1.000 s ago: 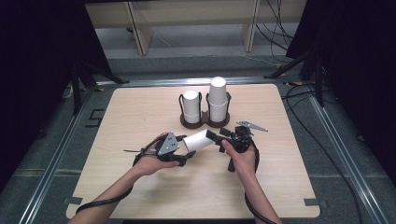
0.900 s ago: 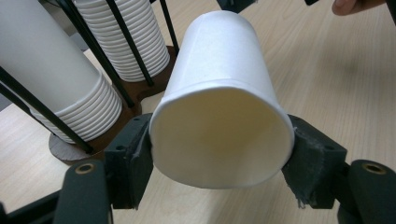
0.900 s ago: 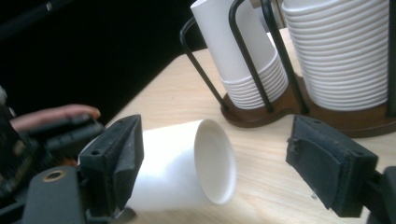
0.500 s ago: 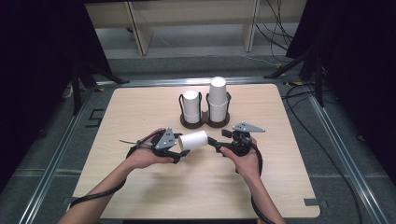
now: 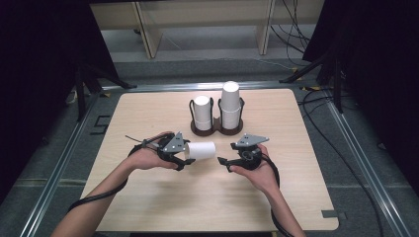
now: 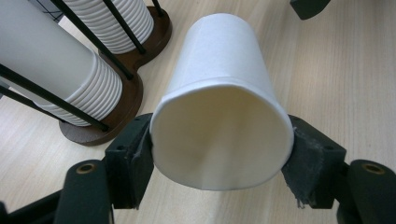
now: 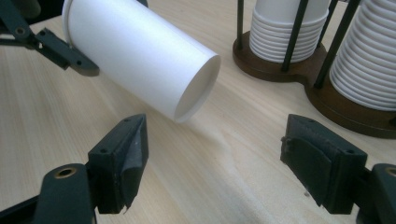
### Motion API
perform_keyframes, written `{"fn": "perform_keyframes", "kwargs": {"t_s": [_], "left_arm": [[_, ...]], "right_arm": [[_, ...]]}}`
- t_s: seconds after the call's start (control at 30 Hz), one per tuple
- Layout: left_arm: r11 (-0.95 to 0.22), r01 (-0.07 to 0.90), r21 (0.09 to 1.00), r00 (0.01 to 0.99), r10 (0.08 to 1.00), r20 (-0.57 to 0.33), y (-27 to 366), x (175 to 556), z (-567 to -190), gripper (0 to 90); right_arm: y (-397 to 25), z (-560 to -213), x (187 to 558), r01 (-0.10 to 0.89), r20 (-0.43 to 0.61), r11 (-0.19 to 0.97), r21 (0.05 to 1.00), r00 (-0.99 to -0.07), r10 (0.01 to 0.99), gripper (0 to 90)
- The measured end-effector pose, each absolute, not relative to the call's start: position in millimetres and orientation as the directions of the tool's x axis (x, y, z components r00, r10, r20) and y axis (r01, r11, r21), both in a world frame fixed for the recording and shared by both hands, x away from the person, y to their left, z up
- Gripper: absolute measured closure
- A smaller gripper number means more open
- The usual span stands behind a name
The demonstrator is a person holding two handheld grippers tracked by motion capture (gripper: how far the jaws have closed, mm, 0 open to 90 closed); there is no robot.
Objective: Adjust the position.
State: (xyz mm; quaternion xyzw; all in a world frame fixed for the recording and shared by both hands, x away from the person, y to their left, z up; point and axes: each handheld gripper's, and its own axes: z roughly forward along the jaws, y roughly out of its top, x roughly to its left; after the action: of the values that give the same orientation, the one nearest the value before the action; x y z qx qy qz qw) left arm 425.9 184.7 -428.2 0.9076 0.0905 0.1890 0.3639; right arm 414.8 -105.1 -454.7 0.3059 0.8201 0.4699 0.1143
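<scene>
The left gripper point(image 5: 184, 154) pinches a white paper cup point(image 5: 201, 150) at its rim, holding it on its side above the surface point(image 5: 148, 197) with its base pointing to 3 o'clock, probably for a handover. The right gripper point(image 5: 223, 162) waits there, jaws spread. At 12 o'clock, a wooden cup holder point(image 5: 217, 130) carries two cup stacks.

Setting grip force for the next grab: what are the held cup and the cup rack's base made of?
The cup looks like thin matte white paper: rolled rim, and its mouth is slightly squashed between the left gripper fingers. The rack base looks like dark brown wood with a smooth low sheen, though moulded plastic is possible; its black uprights seem thin metal rod.
</scene>
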Motion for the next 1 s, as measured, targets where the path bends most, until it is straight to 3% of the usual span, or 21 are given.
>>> {"fn": "perform_keyframes", "kwargs": {"t_s": [0.53, 1.0], "left_arm": [[-0.776, -0.002, 0.63, 0.934, 0.223, 0.278, 180, 427, -429, 31.4], [-0.79, -0.027, 0.612, 0.946, 0.178, 0.272, 176, 428, -429, 31.5]], "right_arm": [[-93, -453, 416, 0.278, -0.036, 0.511, 0.814, -0.853, 0.521, 24.2], [-85, -446, 417, 0.224, -0.059, 0.55, 0.804, -0.892, 0.449, 25.7]]}}
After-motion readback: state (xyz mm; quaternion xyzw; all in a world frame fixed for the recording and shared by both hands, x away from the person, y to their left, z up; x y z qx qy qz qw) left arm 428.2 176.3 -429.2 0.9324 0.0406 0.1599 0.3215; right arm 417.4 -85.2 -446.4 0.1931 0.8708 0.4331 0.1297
